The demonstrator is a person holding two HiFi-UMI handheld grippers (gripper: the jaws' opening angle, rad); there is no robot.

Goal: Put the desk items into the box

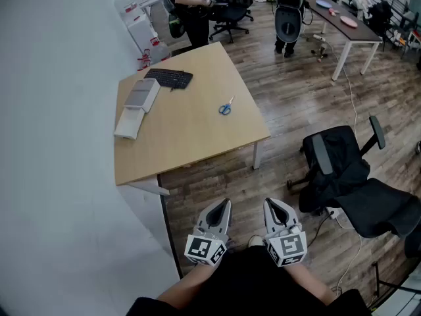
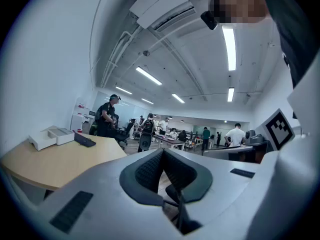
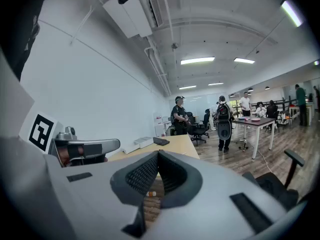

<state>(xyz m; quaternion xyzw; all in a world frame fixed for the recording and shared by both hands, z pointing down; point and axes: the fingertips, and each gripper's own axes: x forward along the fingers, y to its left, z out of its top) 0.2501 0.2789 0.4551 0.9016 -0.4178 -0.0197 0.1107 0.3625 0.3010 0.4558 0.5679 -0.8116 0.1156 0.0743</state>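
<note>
- Standing back from the desk (image 1: 191,137), you hold both grippers low and close to your body, on the near side and well apart from every task item.
- Left gripper (image 1: 226,203): the jaws are clenched tip to tip, with nothing between them.
- Right gripper (image 1: 268,202): the jaws are likewise pressed together and carry nothing.
- Box (image 1: 137,107): white, lying on the left part of the desk beside the wall. From here you cannot tell whether it is open and ready to receive items.
- Keyboard (image 1: 170,78): black, at the far left of the desk, just beyond the box.
- Scissors (image 1: 225,106): blue-handled, lying flat and alone toward the right side of the desk, well apart from the box.
- Progress: judge the task as not begun. Both visible items lie outside the box, and neither gripper holds anything.
- Remaining work, as a judgement: close in on the desk, release a gripper's jaws, grasp each item in turn and place it in the box.
- Note: the scissors lie flat on the desktop, so expect a low, careful pinch.
</note>
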